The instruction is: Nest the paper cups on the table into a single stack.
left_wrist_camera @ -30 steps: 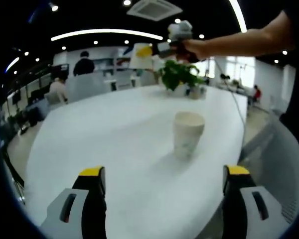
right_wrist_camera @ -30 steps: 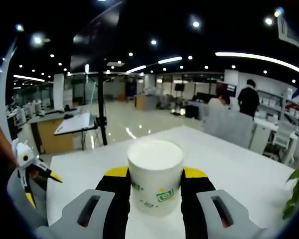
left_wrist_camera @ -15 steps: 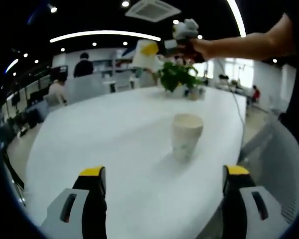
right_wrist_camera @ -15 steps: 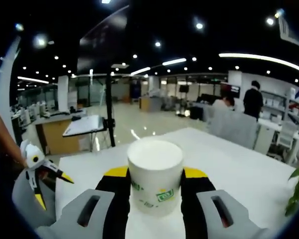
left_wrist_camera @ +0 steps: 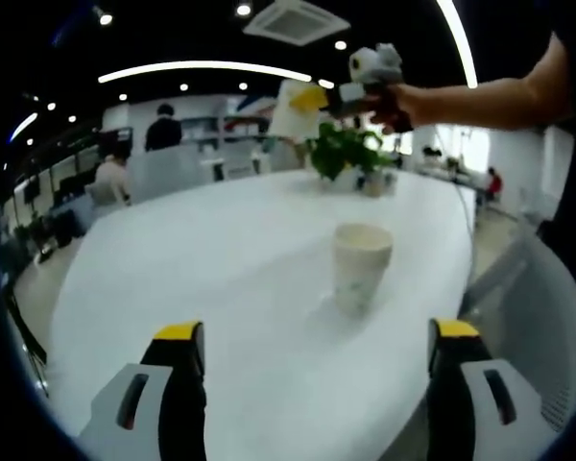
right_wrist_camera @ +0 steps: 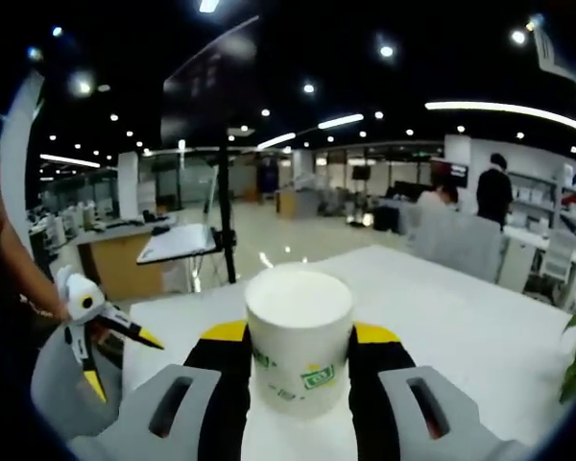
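The broad white worktop (left_wrist_camera: pixel 202 279) carries one upright white paper cup with green print (left_wrist_camera: pixel 362 266), well ahead of the left tool (left_wrist_camera: pixel 312 341), whose yellow-tipped jaws stand wide apart with nothing between them. A leafy green potted plant (left_wrist_camera: pixel 344 149) sits at the far edge. The right tool (right_wrist_camera: pixel 300 341) is clamped on a second white paper cup (right_wrist_camera: pixel 299 331), raised high above the worktop.

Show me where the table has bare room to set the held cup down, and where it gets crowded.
The white table is bare between the left gripper and the standing paper cup, and across its whole left side toward the chairs. It is crowded only at the far end, around the potted plant. The right gripper holds the other cup.
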Tool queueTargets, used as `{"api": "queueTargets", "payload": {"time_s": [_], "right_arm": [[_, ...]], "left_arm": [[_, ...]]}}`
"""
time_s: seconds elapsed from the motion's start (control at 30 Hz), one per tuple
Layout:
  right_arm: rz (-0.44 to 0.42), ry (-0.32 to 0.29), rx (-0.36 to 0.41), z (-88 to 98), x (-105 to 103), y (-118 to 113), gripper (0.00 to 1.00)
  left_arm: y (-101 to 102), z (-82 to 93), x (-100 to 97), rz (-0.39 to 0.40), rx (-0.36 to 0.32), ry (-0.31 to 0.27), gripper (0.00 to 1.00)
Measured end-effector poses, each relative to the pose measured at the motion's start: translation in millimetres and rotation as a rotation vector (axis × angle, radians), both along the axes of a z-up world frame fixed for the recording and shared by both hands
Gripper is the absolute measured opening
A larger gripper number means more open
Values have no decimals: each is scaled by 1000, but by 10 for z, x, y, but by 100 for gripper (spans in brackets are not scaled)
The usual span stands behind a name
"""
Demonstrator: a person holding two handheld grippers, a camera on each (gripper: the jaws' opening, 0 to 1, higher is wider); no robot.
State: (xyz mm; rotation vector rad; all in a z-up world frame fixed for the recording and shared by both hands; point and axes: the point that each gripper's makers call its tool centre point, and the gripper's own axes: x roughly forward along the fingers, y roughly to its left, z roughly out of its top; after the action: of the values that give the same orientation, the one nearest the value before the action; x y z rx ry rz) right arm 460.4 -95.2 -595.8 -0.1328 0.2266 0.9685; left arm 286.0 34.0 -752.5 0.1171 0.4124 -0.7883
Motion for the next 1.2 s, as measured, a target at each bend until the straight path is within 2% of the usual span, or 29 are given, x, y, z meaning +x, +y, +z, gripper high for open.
{"api": "queueTargets", "payload": {"time_s": [0.13, 0.6, 0.8, 0.9, 1.2], "right_arm": [[15, 2, 3, -27, -96, 26, 36], [63, 27, 2, -133, -394, 98, 36], [80, 33, 0, -114, -534, 121, 37], [82, 45, -21, -146, -601, 119, 37], [121, 23, -35, -167, -857, 146, 37]], "left_arm": [[35, 31, 33, 16, -12, -17, 96], [34, 27, 25, 12, -11, -15, 95], [28, 32, 19, 10, -16, -12, 96], [22, 30, 13, 6, -17, -10, 96], [-5, 39, 6, 3, -37, 5, 100]]}}
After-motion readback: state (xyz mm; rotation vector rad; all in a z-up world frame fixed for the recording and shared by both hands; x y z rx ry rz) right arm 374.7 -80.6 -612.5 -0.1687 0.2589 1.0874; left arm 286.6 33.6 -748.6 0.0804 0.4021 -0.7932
